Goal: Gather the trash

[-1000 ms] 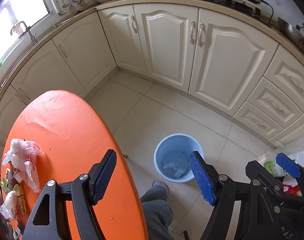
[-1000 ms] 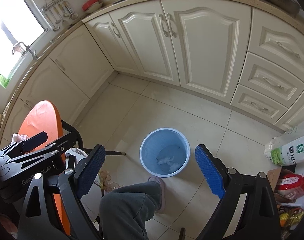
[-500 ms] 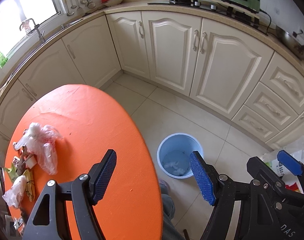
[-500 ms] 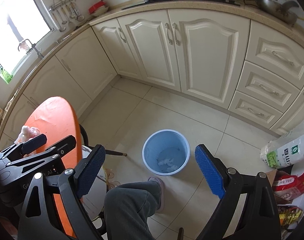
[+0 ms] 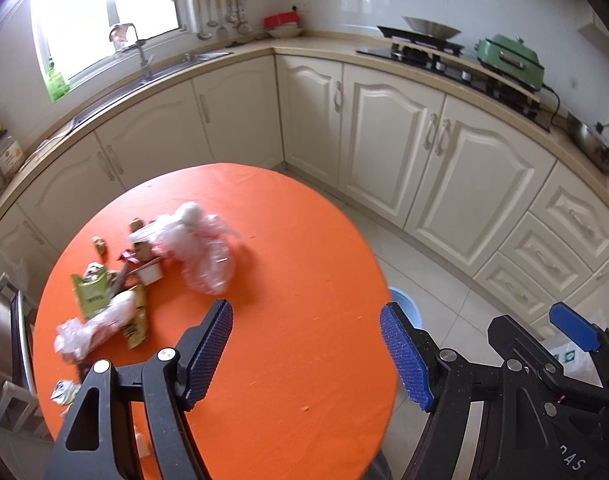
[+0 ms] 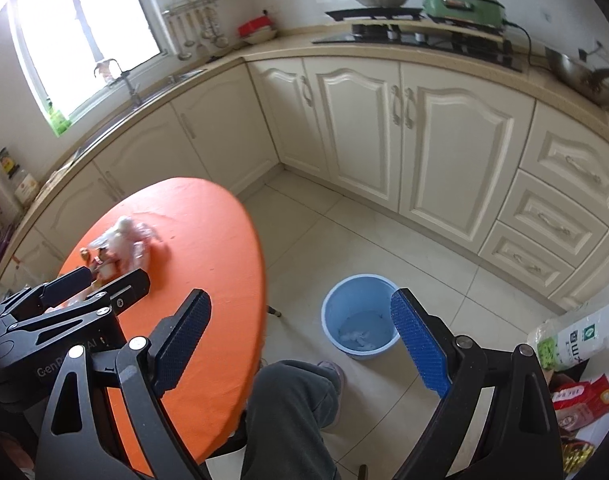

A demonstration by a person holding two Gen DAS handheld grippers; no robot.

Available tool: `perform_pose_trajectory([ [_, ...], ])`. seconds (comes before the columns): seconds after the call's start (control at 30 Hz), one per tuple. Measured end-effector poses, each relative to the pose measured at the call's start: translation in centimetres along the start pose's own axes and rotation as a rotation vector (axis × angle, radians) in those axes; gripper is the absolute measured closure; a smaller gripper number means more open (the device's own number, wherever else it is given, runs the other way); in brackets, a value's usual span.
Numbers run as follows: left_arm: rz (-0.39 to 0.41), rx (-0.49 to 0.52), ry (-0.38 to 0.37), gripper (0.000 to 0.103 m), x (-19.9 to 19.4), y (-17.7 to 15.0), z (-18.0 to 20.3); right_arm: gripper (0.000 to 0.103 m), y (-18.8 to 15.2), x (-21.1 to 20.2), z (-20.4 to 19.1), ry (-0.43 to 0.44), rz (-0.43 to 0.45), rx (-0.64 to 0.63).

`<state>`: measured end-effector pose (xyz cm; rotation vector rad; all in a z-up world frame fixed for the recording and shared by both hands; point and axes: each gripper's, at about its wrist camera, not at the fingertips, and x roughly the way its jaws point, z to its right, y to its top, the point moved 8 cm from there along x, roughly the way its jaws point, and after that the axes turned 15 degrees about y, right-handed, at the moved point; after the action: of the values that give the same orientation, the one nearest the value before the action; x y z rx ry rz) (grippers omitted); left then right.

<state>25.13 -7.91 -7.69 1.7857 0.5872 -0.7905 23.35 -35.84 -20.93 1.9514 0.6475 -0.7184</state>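
Note:
A round orange table (image 5: 288, 288) carries a heap of trash on its left half. A crumpled clear plastic bag (image 5: 196, 248) lies beside a green packet (image 5: 89, 292), a second clear bag (image 5: 92, 330) and small wrappers. My left gripper (image 5: 306, 354) hangs open over the table's near side, nothing between its blue pads, right of the heap. My right gripper (image 6: 302, 342) is open and empty over the table's right edge and the floor. The blue bin (image 6: 360, 316) stands on the tiles with white scraps inside; in the left wrist view only a sliver of the bin (image 5: 404, 306) shows past the table.
Cream cabinets (image 5: 388, 148) curve around the room under a counter with a sink (image 5: 200, 56), a hob and a green cooker (image 5: 508, 60). A person's trouser leg (image 6: 292, 412) and shoe sit near the bin. Food bags (image 6: 572, 340) lie on the floor at right.
Both grippers rose and swung left, from over the bin toward the table. The trash heap has come from the left edge into the middle of the left wrist view. Both stayed open.

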Motion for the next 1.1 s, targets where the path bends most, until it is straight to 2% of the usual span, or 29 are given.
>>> perform_pose_trajectory([
  [0.1, 0.013, -0.039, 0.028, 0.026, -1.9, -1.4, -3.3, 0.010, -0.3, -0.2, -3.0, 0.023, 0.002, -0.049],
  [0.4, 0.014, -0.194, 0.107, 0.024, -6.3, -6.1, -13.9, 0.010, -1.9, 1.3, -12.4, 0.102, -0.034, -0.194],
  [0.67, -0.017, -0.324, 0.185, 0.021, -8.9, -9.8, -22.4, 0.009, -4.3, 4.3, -20.9, 0.185, -0.110, -0.325],
  [0.9, -0.078, -0.401, 0.219, 0.021, -8.8, -12.0, -27.0, 0.009, -7.1, 6.9, -25.5, 0.226, -0.197, -0.412],
  [1.1, -0.148, -0.451, 0.226, 0.021, -6.3, -13.0, -29.5, 0.009, -10.0, 9.6, -27.1, 0.229, -0.302, -0.452],
])
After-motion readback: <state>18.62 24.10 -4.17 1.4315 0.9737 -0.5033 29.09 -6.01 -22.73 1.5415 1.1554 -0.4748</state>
